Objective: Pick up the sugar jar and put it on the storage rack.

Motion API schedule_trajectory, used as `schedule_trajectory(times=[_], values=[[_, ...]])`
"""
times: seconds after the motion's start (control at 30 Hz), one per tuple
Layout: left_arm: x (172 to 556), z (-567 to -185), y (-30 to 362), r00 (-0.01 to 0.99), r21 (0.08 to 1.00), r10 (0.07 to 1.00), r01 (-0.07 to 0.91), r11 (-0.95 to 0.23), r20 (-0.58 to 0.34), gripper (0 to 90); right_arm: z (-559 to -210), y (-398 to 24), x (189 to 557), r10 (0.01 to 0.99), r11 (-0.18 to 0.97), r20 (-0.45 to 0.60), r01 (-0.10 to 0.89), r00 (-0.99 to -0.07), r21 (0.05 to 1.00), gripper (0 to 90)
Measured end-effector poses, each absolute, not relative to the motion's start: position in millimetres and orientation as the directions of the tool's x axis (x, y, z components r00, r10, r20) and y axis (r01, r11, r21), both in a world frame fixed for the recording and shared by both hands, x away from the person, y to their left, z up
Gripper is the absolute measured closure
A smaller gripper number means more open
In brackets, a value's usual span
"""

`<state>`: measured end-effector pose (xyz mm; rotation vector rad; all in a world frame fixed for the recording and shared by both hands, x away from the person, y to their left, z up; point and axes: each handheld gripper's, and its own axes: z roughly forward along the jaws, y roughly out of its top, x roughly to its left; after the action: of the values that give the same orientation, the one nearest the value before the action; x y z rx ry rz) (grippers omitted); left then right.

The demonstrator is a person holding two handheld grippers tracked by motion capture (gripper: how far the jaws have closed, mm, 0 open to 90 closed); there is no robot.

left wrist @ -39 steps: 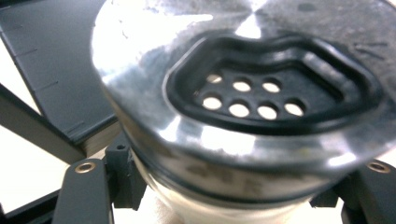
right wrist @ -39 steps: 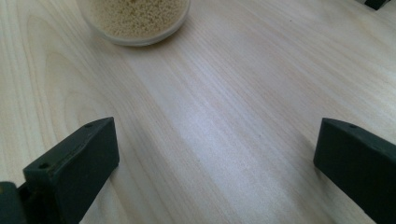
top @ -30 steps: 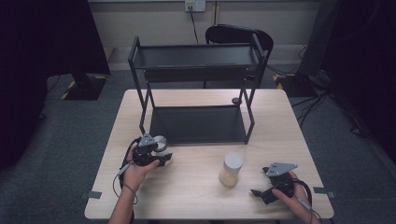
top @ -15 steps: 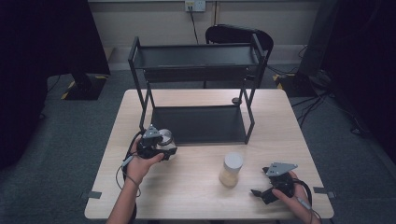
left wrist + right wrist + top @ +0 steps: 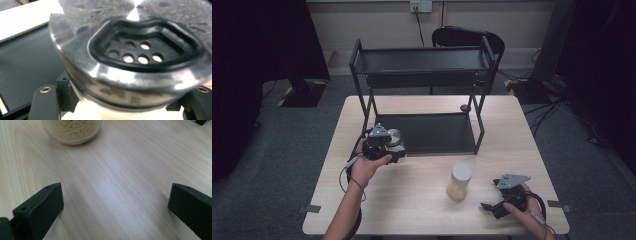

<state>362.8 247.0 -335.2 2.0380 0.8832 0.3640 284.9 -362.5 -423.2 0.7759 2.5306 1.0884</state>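
A jar with a silver lid [image 5: 394, 135] hangs just above the table at the front left corner of the black two-tier rack [image 5: 422, 61]. My left gripper [image 5: 392, 147] is shut on this jar. In the left gripper view the jar's lid [image 5: 75, 32] has a black insert with several holes, and the black jaws stand at either side of the jar's body, with my left gripper [image 5: 120, 102] around it. A second jar with pale grains [image 5: 459, 181] stands upright on the wooden table [image 5: 412, 200]. To its right my right gripper [image 5: 492, 197] rests open near the table's front edge. Between the wide jaws of my right gripper [image 5: 115, 202] lies bare wood, and the grain jar [image 5: 72, 130] is ahead.
The rack's lower shelf [image 5: 432, 132] is a dark bare sheet next to the held jar. A small dark object [image 5: 465, 107] lies on the table behind the rack's right leg. A black chair [image 5: 467, 37] stands beyond the table.
My left gripper has risen with the silver-lidded jar and moved away from the person toward the rack's lower shelf. The right gripper and the grain jar have kept still.
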Motion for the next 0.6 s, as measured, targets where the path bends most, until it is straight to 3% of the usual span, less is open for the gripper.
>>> schedule_trajectory(times=[0.6], values=[[374.9,-307.3,242.7,0.715,0.813,0.697,0.436,-0.386,-0.053,30.4,-423.2,-362.7,285.5,0.573,0.573,-0.042,0.364,-0.819,0.734,0.0]])
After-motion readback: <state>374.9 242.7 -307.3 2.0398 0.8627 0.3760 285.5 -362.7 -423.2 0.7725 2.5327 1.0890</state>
